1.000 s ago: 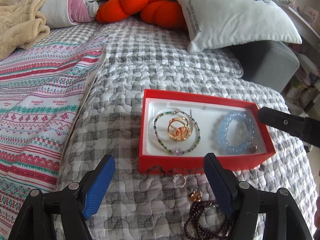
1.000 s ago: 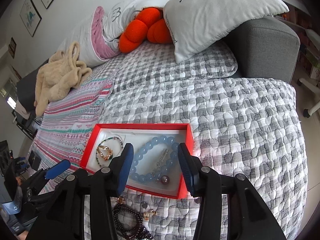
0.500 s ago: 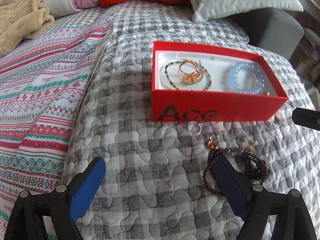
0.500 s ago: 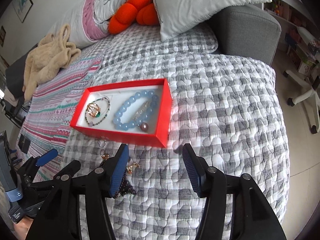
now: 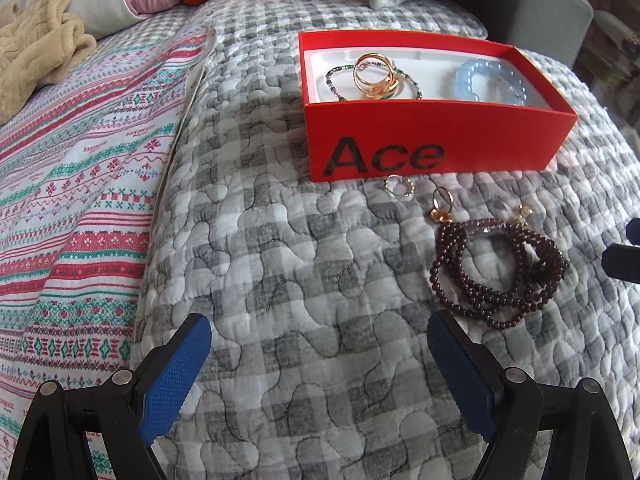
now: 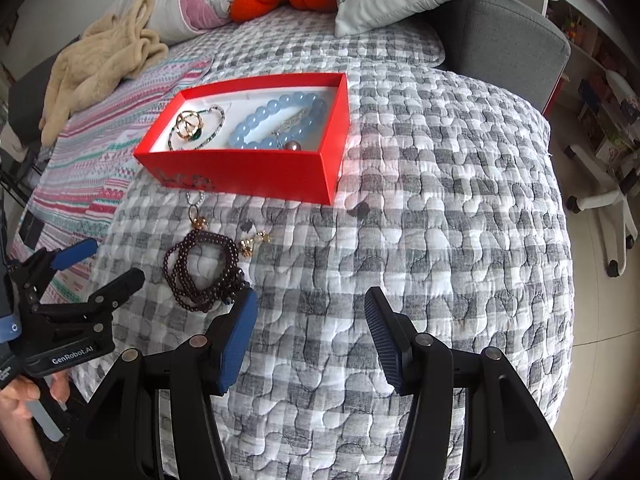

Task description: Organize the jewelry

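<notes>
Nearing maroon beads [image 5: 496, 272], box [image 5: 440, 148] farther.

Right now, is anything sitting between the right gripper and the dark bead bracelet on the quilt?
Nothing visible does. The right gripper is open above bare quilt, and the dark bead bracelet lies just off its left fingertip. The red box sits farther back, and the left gripper is off to the side.
</notes>
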{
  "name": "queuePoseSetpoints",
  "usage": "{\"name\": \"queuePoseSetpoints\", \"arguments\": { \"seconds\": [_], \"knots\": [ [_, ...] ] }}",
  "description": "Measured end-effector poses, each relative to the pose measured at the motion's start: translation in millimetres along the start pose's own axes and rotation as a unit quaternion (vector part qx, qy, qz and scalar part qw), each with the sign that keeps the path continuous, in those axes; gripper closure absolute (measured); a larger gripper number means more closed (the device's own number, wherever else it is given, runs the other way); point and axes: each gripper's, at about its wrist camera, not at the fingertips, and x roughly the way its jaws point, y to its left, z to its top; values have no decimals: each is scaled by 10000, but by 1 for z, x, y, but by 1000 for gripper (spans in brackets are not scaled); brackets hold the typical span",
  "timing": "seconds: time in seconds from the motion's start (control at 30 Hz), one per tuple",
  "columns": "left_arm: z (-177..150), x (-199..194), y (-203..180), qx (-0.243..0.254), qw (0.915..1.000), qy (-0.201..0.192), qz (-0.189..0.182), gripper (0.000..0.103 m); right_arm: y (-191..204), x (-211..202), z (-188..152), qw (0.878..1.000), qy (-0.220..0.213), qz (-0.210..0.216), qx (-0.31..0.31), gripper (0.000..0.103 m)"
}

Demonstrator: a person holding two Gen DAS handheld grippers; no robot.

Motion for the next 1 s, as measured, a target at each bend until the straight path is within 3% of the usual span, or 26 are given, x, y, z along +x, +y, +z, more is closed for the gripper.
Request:
{"name": "queuePoseSetpoints", "arguments": {
  "seconds": [0.27,0.4,0.73,0.8,1.0],
  "knots": [
    [-7,3,3,177,9998,43,71,12,8,19,-21,9985,383,-94,-383,44],
    [-9,3,7,136,9999,56,61,12,15,19,-26,9967,281,-268,-709,43],
    [-8,1,8,155,9999,20,44,12,38,31,-22,9919,-61,-169,-1260,40],
    [-7,0,7,160,9999,14,38,12,43,34,-20,9906,-101,-87,-1358,43],
    [-7,-1,8,128,9999,15,36,12,53,38,-12,9885,-166,142,-1498,64]
  ]
}}
